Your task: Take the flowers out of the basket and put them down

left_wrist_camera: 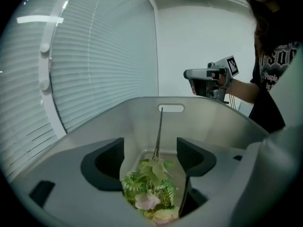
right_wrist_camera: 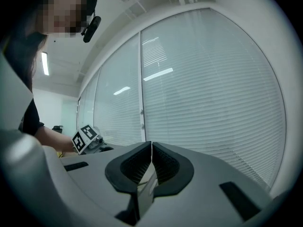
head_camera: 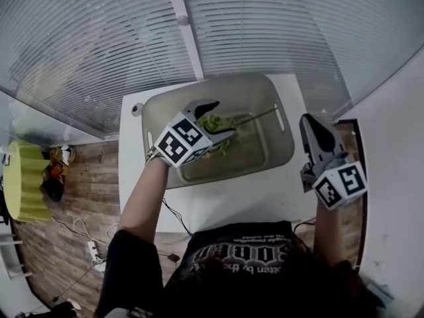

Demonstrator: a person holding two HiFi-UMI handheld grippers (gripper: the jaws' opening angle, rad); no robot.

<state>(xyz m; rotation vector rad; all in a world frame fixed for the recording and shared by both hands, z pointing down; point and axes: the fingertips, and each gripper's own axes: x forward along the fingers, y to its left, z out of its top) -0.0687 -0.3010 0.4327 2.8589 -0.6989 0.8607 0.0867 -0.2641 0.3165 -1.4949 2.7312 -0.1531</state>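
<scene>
A person stands at a white surface (head_camera: pixel 232 204) in front of a window with closed blinds (head_camera: pixel 99 45), seen from above. A grey plastic basket (head_camera: pixel 265 85) sits along the far edge of the surface, spanning most of its width. The flowers (left_wrist_camera: pixel 150 183), a bunch of green leaves with pale pink blooms, lie on the bottom of the basket, toward its left end. Their thin dark stem (left_wrist_camera: pixel 159 131) reaches toward the handle slot (left_wrist_camera: pixel 171 108) in the basket's right end wall.

The left tool (head_camera: pixel 213 120) is lowered into the basket over the flowers. Its jaws stand wide apart with the leafy bunch between them, and neither pad presses on it, so nothing is gripped.

The right tool (head_camera: pixel 317 130) is held over the right edge of the surface, just beside the basket's right end and apart from it. Its jaws are closed together on nothing
</scene>
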